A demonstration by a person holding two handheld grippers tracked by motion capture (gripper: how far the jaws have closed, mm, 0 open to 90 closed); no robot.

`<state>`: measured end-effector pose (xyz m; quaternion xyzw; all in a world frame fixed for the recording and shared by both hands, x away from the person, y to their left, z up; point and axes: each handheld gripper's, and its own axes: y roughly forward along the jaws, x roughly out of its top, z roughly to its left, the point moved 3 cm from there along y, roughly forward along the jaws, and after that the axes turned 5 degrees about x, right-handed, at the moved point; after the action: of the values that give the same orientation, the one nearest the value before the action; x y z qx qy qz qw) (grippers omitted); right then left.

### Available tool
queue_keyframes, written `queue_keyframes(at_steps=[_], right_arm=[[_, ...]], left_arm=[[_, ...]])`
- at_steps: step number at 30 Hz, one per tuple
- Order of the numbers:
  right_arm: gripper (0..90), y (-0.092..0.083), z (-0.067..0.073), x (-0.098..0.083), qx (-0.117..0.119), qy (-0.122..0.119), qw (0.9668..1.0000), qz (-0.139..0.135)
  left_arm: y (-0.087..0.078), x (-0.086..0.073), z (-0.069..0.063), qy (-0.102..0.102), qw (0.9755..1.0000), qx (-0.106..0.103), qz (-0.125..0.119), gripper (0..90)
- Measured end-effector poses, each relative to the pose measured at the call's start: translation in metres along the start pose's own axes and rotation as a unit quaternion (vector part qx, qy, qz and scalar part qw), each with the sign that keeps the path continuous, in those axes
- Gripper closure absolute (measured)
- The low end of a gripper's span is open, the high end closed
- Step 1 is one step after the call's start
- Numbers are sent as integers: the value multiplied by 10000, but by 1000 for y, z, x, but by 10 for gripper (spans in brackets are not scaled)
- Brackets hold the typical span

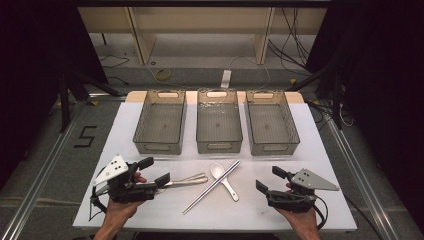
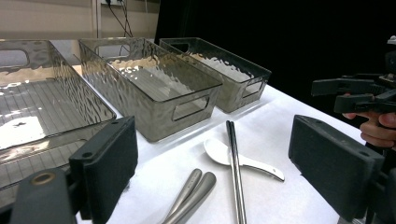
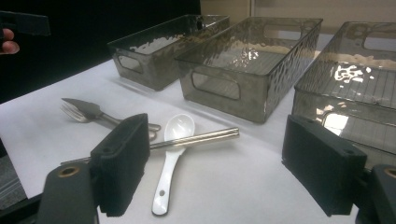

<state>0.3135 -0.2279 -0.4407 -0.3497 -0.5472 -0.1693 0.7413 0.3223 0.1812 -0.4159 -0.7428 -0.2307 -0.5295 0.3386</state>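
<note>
A metal fork and knife [image 1: 186, 179] lie together at the front middle of the white table [image 1: 125, 125]. A white spoon [image 1: 223, 179] lies right of them, crossed by a pair of metal chopsticks [image 1: 212, 186]. My left gripper [image 1: 154, 171] is open just left of the fork and knife, its jaws pointing right at them with nothing between. My right gripper [image 1: 271, 179] is open to the right of the spoon, jaws pointing left and empty. In the left gripper view the chopsticks [image 2: 235, 168] cross the spoon [image 2: 217, 150]. The right gripper view has the spoon [image 3: 173, 154] under the chopsticks [image 3: 201, 138].
Three translucent grey bins stand in a row behind the cutlery: left [image 1: 161, 125], middle [image 1: 219, 125], right [image 1: 271, 125], all with bare floors. Shelving legs and cables sit on the floor beyond the table. Bare white surface stretches along the front edge.
</note>
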Motion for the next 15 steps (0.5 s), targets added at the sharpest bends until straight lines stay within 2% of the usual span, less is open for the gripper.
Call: queue_keyframes(at_steps=[6,10,13,15], right_arm=[[249,1,0,0,29,22,10000,32],[252,0,-1,0,-81,-49,9999,62],[256,-3,-4,0,-102,48,9999,19],[255,-3,-4,0,-117,28,9999,34]], left_arm=[[3,0,1,-33,9999,19,153,154],[4,2,0,-50,9997,42,255,155],[7,6,-6,17,9993,11,366,157],[10,9,-10,79,9990,-70,439,166]])
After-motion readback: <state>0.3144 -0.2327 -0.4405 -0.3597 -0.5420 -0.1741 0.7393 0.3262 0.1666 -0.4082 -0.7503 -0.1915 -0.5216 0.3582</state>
